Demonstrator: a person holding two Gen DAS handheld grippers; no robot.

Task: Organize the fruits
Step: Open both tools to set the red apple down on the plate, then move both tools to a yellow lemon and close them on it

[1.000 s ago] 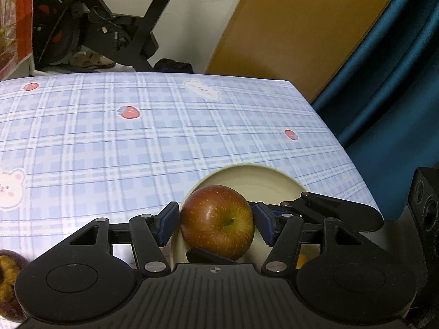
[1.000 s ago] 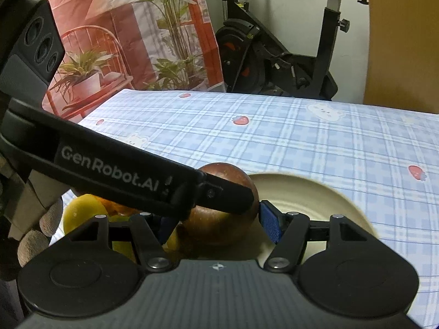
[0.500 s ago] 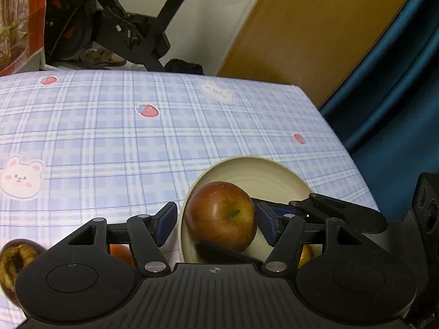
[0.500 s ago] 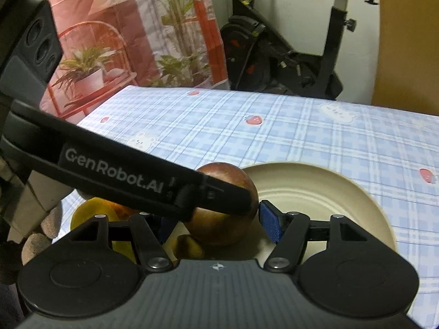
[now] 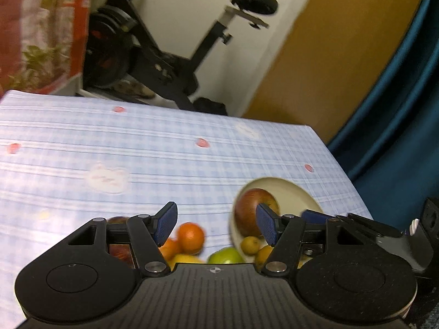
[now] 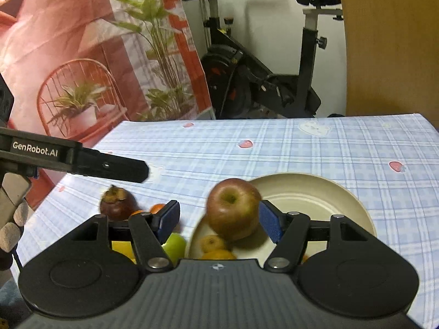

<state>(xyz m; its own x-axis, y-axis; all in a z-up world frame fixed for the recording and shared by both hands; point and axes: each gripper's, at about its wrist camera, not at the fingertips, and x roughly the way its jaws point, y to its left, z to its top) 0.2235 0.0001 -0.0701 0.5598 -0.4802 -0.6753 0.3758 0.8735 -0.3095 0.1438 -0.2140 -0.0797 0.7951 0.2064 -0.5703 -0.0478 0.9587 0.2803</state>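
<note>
A red apple rests on the left rim of the cream plate, with small yellow and orange fruits beside it. My right gripper is open; the apple sits ahead between its blue pads, close to the right one and apart from the left. In the left wrist view my left gripper is open and empty over the cloth, the apple and plate to its right. One left finger shows in the right wrist view.
Loose fruit lies left of the plate: oranges, a green fruit, a yellow one, a dark mangosteen. The blue checked cloth stretches behind. An exercise bike stands beyond the table; a blue curtain hangs right.
My left gripper let go of the apple and drew up and away to the left. The apple stayed on the plate. My right gripper pulled back and rose a little.
</note>
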